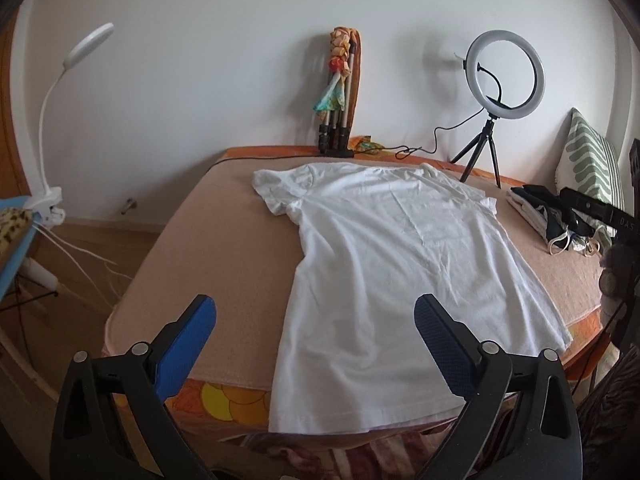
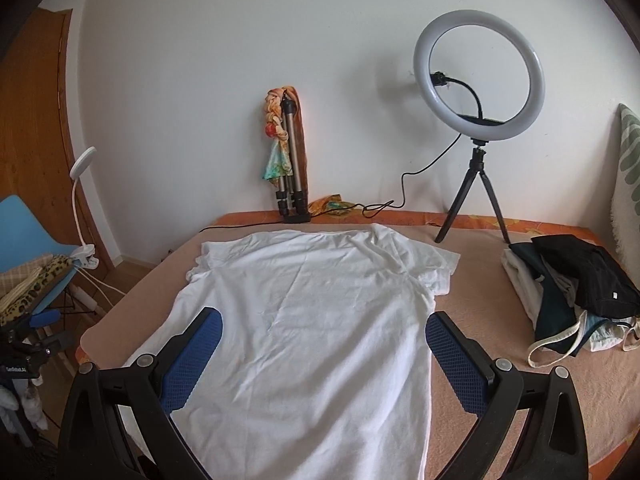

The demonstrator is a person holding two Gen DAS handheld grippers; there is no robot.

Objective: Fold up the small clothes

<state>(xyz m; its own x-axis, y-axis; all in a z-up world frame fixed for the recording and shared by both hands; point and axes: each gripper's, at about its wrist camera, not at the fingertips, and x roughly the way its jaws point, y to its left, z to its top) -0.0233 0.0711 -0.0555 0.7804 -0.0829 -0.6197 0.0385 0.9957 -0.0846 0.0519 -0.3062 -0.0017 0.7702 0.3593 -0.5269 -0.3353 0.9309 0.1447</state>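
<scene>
White T-shirt (image 1: 384,264) lies spread flat on the bed (image 1: 192,248), collar toward the far edge by the wall and hem draped over the near edge, lightly wrinkled and not yet folded. Starting at the left, the left hand-held gripper (image 1: 316,328) hangs released above the near-left part of the shirt, nothing between its blue pads; since the hem overhangs the near edge, a pinch taken too low could drag the whole shirt off the bed rather than lift one side. The right hand-held gripper (image 2: 324,336) is likewise released over the middle of the shirt, gripping nothing; a grab there would likely bunch the thin cloth and set the wrinkles into the fold. Further right, the pile of dark clothes (image 2: 576,296) near the right edge and the ring light (image 2: 480,76) at the far edge could be snagged by a wide sweep
</scene>
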